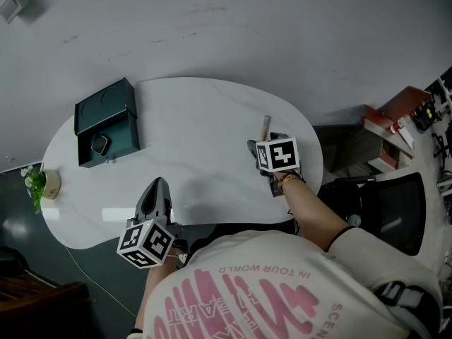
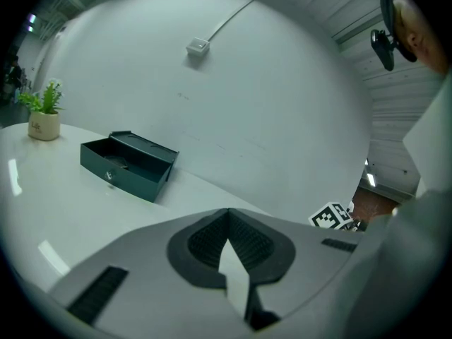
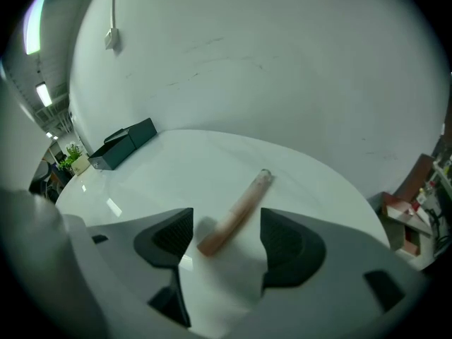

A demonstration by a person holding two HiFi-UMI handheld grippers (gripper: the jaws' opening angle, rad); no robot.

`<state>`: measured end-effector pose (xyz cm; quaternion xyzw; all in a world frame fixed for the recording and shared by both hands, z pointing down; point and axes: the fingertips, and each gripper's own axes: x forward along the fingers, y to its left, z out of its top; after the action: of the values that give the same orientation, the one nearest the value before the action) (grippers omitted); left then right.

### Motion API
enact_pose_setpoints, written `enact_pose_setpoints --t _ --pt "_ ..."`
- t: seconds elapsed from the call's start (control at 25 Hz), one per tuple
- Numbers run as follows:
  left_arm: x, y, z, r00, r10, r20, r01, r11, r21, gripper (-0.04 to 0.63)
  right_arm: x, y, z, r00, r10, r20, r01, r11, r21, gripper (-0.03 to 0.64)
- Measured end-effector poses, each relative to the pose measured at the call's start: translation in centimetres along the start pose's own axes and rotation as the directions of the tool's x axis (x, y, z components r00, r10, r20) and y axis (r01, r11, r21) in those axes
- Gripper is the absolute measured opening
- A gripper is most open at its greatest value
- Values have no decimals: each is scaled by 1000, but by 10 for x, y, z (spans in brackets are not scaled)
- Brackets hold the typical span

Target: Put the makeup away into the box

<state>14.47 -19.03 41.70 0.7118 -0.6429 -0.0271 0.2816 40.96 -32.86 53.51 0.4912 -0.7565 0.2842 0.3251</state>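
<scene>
While the left gripper (image 2: 227,242) rests shut and empty, the right gripper (image 3: 224,226), jaws wide, straddles the makeup tube (image 3: 240,207) at the table's (image 1: 205,119) two o'clock, ready to grasp; the box (image 1: 106,122) stands open at ten.

Head view steeply down over the table (image 1: 212,119); both gripper views low across it; box (image 1: 106,111) common to all

The right hand-held gripper (image 1: 265,143) is covering the near end of the tube (image 1: 266,124); the box (image 1: 120,129) is holding a small item (image 1: 99,145), perhaps a compact.
</scene>
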Motion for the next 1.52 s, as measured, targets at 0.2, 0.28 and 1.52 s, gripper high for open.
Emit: enact_pose_setpoints --t 0.2,0.28,1.52 --pt "-3 5 5 1000 6 9 -6 1000 5 2 0 -10 -1 998 -61 0 61 998 -16 218" --pt "-5 8 8 1000 5 15 -5 1000 4 2 -1 -15 -1 997 -76 8 76 997 6 178" --pt "-118 123 41 999 5 50 -1 998 -70 2 -31 218 -35 981 191 -7 -188 969 162 64"
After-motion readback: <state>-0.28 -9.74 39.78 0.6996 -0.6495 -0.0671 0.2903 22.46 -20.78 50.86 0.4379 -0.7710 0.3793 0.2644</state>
